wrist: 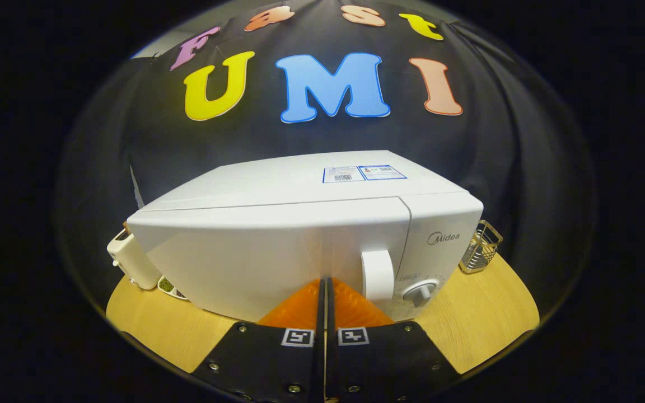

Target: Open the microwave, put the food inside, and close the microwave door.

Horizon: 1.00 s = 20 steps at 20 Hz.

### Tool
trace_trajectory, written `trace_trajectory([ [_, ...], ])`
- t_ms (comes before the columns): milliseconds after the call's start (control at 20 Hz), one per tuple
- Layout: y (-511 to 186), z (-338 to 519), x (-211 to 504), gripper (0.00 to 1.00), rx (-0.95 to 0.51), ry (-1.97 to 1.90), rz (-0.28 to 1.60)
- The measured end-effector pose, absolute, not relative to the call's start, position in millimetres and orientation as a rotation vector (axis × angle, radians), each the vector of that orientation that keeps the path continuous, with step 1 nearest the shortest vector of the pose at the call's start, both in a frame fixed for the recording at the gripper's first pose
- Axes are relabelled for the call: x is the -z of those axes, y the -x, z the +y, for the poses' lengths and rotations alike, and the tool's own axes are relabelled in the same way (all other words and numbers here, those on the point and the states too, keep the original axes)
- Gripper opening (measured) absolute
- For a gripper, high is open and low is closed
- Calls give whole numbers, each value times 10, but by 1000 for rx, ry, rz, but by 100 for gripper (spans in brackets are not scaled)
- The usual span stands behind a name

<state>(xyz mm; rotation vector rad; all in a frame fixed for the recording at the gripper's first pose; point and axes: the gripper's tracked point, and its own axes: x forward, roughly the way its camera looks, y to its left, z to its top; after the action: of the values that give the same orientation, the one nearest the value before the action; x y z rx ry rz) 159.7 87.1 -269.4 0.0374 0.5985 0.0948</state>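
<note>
A white microwave [277, 224] stands on the wooden table [479, 319], its door shut. The door's white handle [377, 275] is just right of my fingertips, with a round dial [420, 292] further right on the control panel. My gripper [325, 282] is shut with nothing between its fingers, which are pressed together. The tips are right at the lower front of the microwave door; whether they touch it I cannot tell.
A cream-coloured appliance [129, 258] stands at the microwave's left side, with a small bowl of something green [167, 286] beside it. A wire basket [480, 246] sits on the table to the microwave's right.
</note>
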Motion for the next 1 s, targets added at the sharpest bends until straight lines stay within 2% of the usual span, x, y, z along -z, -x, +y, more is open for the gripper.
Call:
trace_trajectory([
  [400,-1217,1029,2193,1,-106,-32,524],
  [1000,-255,1192,1167,1,-89,18,324],
])
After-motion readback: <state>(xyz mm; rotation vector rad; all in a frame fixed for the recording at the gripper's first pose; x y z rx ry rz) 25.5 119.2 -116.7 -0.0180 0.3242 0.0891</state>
